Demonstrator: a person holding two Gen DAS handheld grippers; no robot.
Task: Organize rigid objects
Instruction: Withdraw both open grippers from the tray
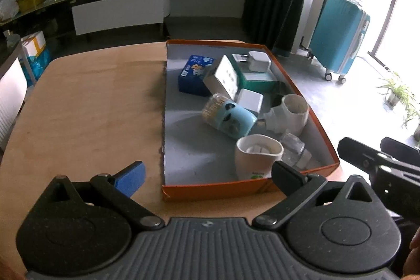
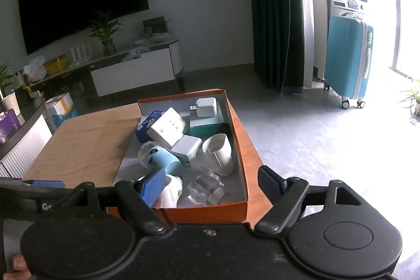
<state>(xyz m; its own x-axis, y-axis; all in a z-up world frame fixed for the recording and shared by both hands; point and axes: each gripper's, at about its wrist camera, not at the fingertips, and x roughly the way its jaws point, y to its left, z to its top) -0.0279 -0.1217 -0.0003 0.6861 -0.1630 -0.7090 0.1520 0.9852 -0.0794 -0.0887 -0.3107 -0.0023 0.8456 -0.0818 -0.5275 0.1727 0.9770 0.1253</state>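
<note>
An orange box (image 1: 168, 194) (image 2: 244, 148) with a grey inside sits on the right part of the wooden table (image 1: 92, 101) (image 2: 86, 143). It holds a blue carton (image 1: 195, 75), a white switch box (image 1: 224, 76), a teal box (image 1: 256, 78), white chargers (image 1: 258, 61), a light blue toothpick jar (image 1: 231, 117), white cups (image 1: 256, 158) (image 2: 218, 151) and a clear glass (image 1: 295, 150). My left gripper (image 1: 208, 177) is open and empty, just before the box's near wall. My right gripper (image 2: 212, 184) is open and empty above the box's near end.
A TV cabinet (image 2: 131, 72) with a plant (image 2: 105, 30) stands along the far wall. A dark curtain (image 2: 275, 12) and a teal suitcase (image 2: 347, 59) are to the right on the grey floor. The right gripper's body (image 1: 380, 164) shows at the left wrist view's right edge.
</note>
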